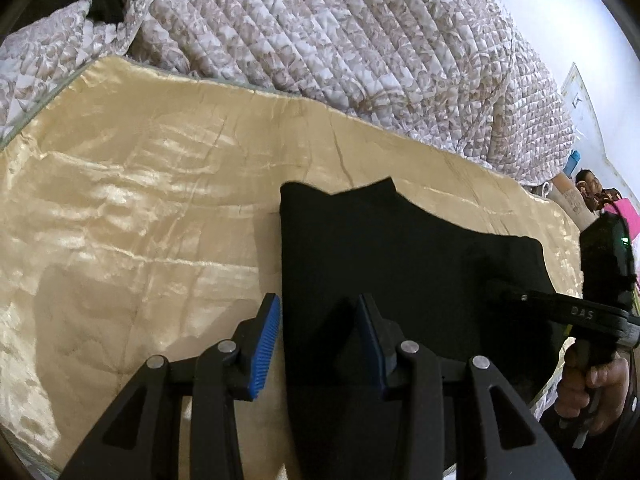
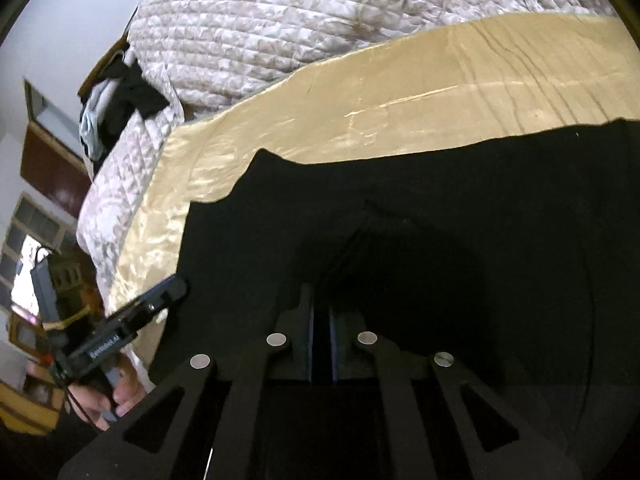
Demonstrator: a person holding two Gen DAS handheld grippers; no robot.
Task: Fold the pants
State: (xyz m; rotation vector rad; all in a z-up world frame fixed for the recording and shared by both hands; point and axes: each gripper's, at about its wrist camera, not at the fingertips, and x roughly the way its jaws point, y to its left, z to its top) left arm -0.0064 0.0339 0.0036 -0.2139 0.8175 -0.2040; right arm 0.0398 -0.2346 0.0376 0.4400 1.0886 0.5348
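The black pants [image 1: 400, 256] lie on a shiny gold cloth [image 1: 140, 184]. My left gripper [image 1: 320, 340] is open, its blue pads either side of the pants' left edge, just above it. My right gripper [image 2: 321, 340] has its pads nearly together over the pants [image 2: 400, 208], and black fabric seems to rise into a fold between them. The right gripper also shows in the left wrist view [image 1: 496, 286], reaching onto the pants from the right. The left gripper shows in the right wrist view [image 2: 172, 286] at the pants' left edge.
A quilted floral blanket [image 1: 340, 28] is bunched behind the gold cloth [image 2: 400, 80]. Dark clothes [image 2: 128, 96] lie on the quilt at the far left. A seated person [image 1: 596, 192] is in the background on the right.
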